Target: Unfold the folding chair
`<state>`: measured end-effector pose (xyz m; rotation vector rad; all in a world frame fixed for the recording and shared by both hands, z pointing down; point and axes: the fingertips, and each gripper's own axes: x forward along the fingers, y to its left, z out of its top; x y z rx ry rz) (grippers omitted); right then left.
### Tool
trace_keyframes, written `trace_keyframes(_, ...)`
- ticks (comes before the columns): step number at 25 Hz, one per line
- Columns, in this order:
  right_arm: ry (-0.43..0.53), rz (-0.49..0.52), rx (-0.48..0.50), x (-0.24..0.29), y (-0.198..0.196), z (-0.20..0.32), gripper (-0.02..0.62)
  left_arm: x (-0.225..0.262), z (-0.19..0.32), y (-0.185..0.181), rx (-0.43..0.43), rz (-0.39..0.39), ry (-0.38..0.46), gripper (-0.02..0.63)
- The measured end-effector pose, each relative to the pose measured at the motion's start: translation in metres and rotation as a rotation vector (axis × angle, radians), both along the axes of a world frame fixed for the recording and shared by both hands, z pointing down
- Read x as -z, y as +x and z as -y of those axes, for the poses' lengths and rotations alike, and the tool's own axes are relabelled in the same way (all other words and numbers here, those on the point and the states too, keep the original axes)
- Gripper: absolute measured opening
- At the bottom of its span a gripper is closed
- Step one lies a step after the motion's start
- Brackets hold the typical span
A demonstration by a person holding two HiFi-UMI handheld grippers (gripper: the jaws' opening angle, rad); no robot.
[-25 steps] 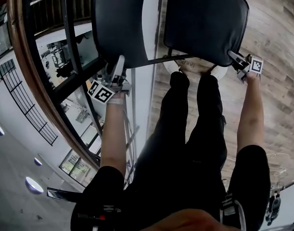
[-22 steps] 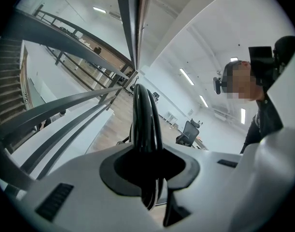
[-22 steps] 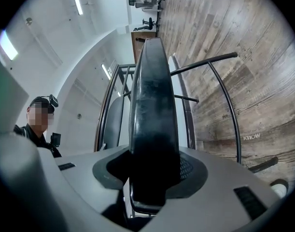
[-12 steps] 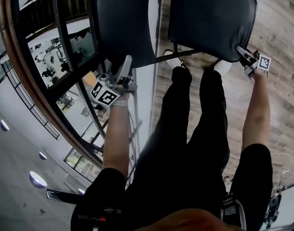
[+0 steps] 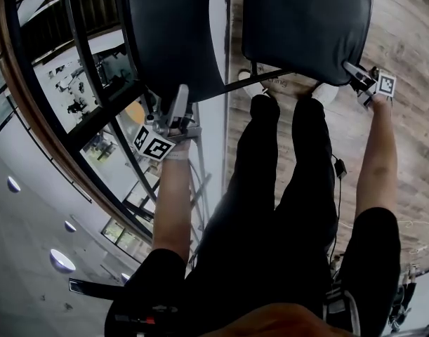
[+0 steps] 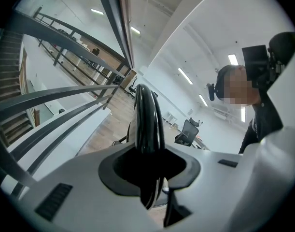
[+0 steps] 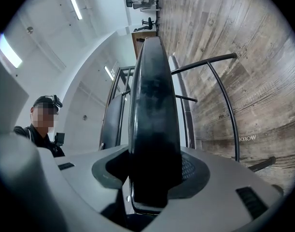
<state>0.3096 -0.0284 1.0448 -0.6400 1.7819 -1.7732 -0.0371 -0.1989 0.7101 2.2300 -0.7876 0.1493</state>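
Note:
The folding chair shows in the head view as two black panels joined by a dark tube (image 5: 260, 81). My left gripper (image 5: 179, 97) is shut on the lower edge of the left panel (image 5: 172, 34). In the left gripper view that thin glossy edge (image 6: 147, 124) stands upright in the notch between the jaws (image 6: 148, 164). My right gripper (image 5: 356, 74) is shut on the right corner of the padded panel (image 5: 305, 23). Its thick edge (image 7: 152, 105) fills the gap between the jaws (image 7: 154, 170) in the right gripper view. Both pairs of jaws have eased slightly wider during the last second, with the panels still between them.
A glass railing with dark posts and a wooden handrail (image 5: 21, 111) runs down the left, over a drop to a lower floor. Wooden floor (image 5: 411, 132) lies to the right. The person's legs (image 5: 284, 188) and white shoes (image 5: 251, 90) stand right behind the chair. A cable (image 5: 338, 168) hangs nearby.
The chair panels and both grippers have shifted a little in the view, the right gripper further right. Both grips have stayed on the same edges.

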Motion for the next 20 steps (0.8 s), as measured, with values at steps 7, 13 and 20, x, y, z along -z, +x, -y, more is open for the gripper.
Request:
trace_keyframes(7, -0.083, -0.108, 0.083, -0.002, -0.008, -0.001, 0.260, 0.000, -0.007, 0.000, -0.024, 0.107, -0.001, 0.123)
trace_keyframes(13, -0.291, -0.465, 0.290, -0.026, 0.003, -0.023, 0.313, 0.014, -0.011, -0.020, -0.011, 0.179, -0.004, 0.201)
trace_keyframes(20, -0.366, -0.659, 0.296, -0.002, 0.021, -0.024, 0.344, 0.039, -0.016, -0.042, -0.038, 0.223, 0.013, 0.202)
